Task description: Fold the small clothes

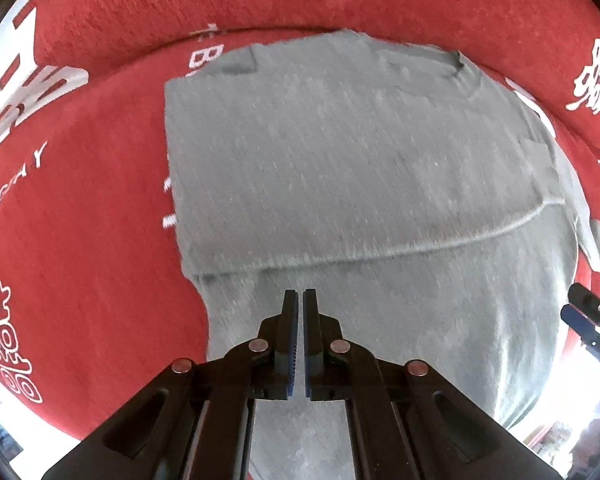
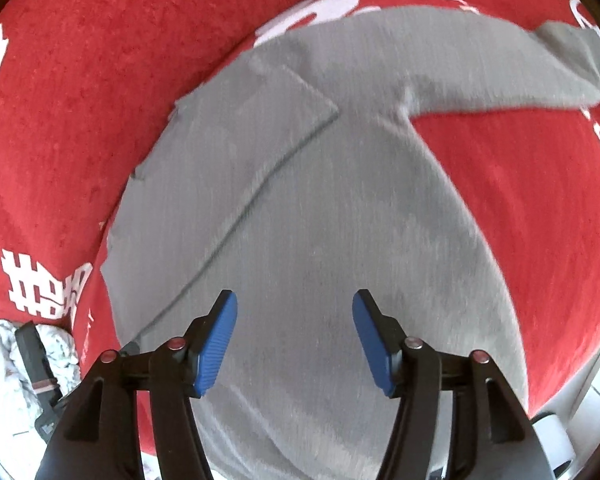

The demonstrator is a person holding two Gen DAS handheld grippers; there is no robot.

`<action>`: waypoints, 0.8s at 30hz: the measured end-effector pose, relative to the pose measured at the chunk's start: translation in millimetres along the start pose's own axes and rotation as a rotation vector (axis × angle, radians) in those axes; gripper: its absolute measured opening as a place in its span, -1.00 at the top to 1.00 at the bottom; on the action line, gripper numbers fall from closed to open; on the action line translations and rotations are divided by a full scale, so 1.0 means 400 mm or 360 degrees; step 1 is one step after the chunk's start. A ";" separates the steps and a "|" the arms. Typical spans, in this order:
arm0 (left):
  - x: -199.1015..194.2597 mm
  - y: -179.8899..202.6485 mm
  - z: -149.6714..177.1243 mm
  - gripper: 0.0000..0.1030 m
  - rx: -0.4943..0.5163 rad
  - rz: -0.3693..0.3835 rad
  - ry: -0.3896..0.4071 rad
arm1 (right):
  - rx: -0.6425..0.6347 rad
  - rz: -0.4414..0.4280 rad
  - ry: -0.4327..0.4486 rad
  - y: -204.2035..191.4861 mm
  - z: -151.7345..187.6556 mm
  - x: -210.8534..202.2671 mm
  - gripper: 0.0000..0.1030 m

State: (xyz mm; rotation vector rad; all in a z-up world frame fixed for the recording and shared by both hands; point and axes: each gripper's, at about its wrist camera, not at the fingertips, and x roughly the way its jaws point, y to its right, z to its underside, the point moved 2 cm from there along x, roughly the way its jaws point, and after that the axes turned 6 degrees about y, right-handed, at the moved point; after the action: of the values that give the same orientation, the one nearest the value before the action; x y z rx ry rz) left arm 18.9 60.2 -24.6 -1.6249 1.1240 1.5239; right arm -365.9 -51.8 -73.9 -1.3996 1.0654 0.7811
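A small grey long-sleeved top [image 1: 340, 168] lies on a red cloth with white characters [image 1: 92, 200]. One side is folded over the body, leaving a seam-like edge [image 1: 420, 248]. My left gripper [image 1: 303, 300] hovers above the garment near that edge, jaws closed with a thin gap and nothing between them. In the right wrist view the same top [image 2: 320, 220] fills the middle, with one sleeve [image 2: 520, 76] stretched out to the upper right. My right gripper [image 2: 295, 308] is open and empty above the garment's body. It also shows in the left wrist view [image 1: 588, 320].
The red cloth [image 2: 80, 80] covers a round table whose edge curves along the bottom of both views. A white patterned cloth and a dark object [image 2: 32, 352] lie beyond the table edge at lower left. A white object [image 2: 552, 436] sits below at lower right.
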 end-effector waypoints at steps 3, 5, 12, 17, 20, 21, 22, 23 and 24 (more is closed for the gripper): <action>0.005 -0.001 0.012 0.95 0.0022 0.0002 -0.0007 | 0.0028 0.0000 -0.0005 0.014 0.021 -0.007 -0.25; 0.008 -0.004 0.016 0.95 0.0025 0.0015 -0.0006 | 0.0050 0.0000 -0.0005 0.026 0.029 -0.013 -0.25; 0.016 0.029 0.030 0.63 0.0029 0.0054 -0.0002 | 0.0111 -0.0031 -0.0006 0.073 0.031 -0.026 -0.43; 0.025 0.081 0.020 -0.99 -0.0001 0.0044 0.0032 | 0.0110 -0.0064 -0.0052 0.108 -0.004 -0.020 -0.43; 0.047 0.131 0.011 -0.99 0.0014 -0.0012 0.0045 | 0.0101 -0.0066 -0.0060 0.140 -0.049 -0.027 -0.43; 0.060 0.159 0.005 -0.99 0.0036 -0.0041 0.0047 | 0.0107 -0.0064 -0.0056 0.156 -0.063 -0.034 -0.43; 0.069 0.178 0.000 -0.99 0.0053 -0.0061 0.0046 | 0.0116 -0.0063 -0.0051 0.168 -0.076 -0.038 -0.43; 0.077 0.196 -0.005 -0.99 0.0067 -0.0078 0.0047 | 0.0138 -0.0065 -0.0039 0.193 -0.098 -0.047 -0.43; 0.089 0.220 -0.013 -0.99 0.0086 -0.0097 0.0049 | 0.0154 -0.0069 -0.0032 0.209 -0.110 -0.051 -0.44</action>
State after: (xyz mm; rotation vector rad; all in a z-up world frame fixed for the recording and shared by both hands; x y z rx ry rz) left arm -59.1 11.7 -50.1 -1.6359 1.1125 1.4226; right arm -455.8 -86.4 -81.3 -1.3261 1.0407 0.7022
